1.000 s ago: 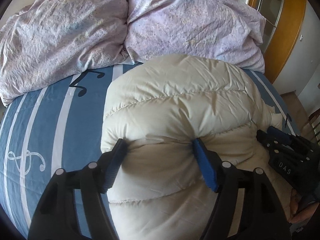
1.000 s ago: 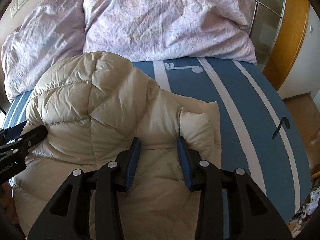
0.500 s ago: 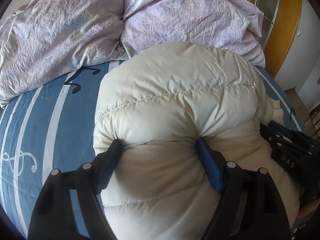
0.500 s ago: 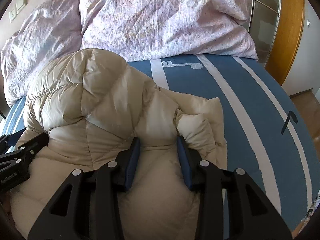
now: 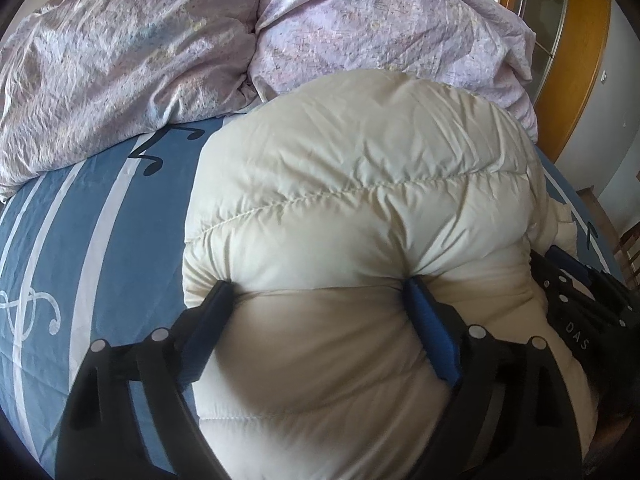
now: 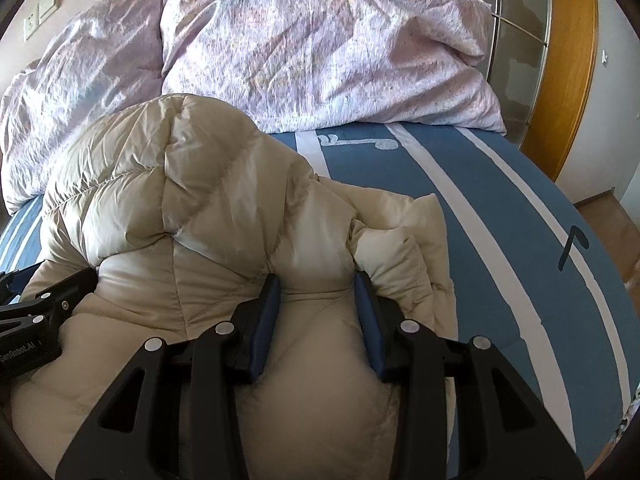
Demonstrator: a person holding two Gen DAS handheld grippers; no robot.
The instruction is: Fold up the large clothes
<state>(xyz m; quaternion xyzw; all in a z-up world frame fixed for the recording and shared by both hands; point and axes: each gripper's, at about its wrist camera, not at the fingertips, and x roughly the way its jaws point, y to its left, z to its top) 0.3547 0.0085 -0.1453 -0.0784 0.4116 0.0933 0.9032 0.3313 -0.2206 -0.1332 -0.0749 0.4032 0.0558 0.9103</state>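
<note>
A cream puffer jacket (image 5: 360, 184) lies bunched on the blue striped bed sheet (image 5: 92, 216). My left gripper (image 5: 318, 292) straddles a wide puffed fold near the jacket's left edge. Its jaws are opening, and the blue pads (image 5: 430, 328) still dent the fabric between them. My right gripper (image 6: 316, 284) is shut on a narrower fold of the jacket (image 6: 168, 200), beside a crumpled sleeve (image 6: 396, 248). Each gripper shows at the edge of the other's view: the right gripper (image 5: 580, 312) and the left gripper (image 6: 36, 312).
Two rumpled lilac duvets or pillows (image 5: 132, 64) (image 6: 320, 48) are piled at the head of the bed, just beyond the jacket. A wooden door frame (image 6: 568, 64) and a strip of floor (image 6: 608, 216) lie off the bed's right side.
The left jaws have spread wider around the fold, and the left gripper has sunk closer to the jacket. The jacket's bulk has puffed up and rolled toward the pillows. The right grip is unchanged.
</note>
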